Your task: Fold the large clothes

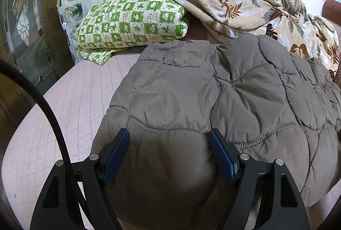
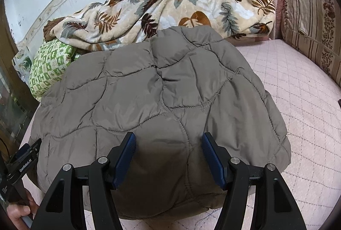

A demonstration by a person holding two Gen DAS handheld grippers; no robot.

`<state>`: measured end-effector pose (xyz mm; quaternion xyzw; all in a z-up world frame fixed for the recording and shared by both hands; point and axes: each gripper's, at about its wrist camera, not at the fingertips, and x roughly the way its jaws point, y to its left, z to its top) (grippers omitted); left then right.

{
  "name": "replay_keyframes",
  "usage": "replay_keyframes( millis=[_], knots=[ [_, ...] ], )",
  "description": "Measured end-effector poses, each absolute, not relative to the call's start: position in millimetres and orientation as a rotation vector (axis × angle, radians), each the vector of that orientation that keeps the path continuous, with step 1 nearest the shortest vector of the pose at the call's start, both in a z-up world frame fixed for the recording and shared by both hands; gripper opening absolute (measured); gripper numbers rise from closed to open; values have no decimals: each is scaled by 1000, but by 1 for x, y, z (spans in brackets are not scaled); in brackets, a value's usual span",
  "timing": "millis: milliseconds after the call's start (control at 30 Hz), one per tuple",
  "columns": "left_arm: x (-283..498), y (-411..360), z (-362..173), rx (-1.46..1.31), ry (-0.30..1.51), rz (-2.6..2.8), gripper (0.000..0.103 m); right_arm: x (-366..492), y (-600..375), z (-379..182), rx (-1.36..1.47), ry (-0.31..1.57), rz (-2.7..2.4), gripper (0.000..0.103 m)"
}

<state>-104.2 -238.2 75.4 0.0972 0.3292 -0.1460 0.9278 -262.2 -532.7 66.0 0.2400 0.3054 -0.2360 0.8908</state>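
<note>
Both grippers (image 1: 169, 137) (image 2: 168, 140) sat wide open over the puffy jacket (image 2: 162, 89), holding nothing, so a shallow pinch probably would've slipped.

Both wrist views look steeply down, close over the same quilted jacket (image 1: 213, 91) (image 2: 159, 91), from adjacent sides.

You are looking at one quilted grey jacket (image 1: 213, 91) filling the frame's centre, one green checked pillow (image 1: 130, 21) at upper left, one leaf-print blanket (image 1: 245, 8) along the top, one striped cushion (image 2: 309, 27) at upper right, and two grippers: left gripper (image 1: 169, 138), right gripper (image 2: 168, 141).
</note>
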Motion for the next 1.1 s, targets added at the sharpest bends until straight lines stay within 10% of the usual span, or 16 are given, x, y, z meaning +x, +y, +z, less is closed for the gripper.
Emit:
replay_keyframes(
  millis=[1100],
  knots=[
    [-123, -207, 105, 179, 668, -288, 76, -313, -534, 94, 551, 596, -510, 68]
  ],
)
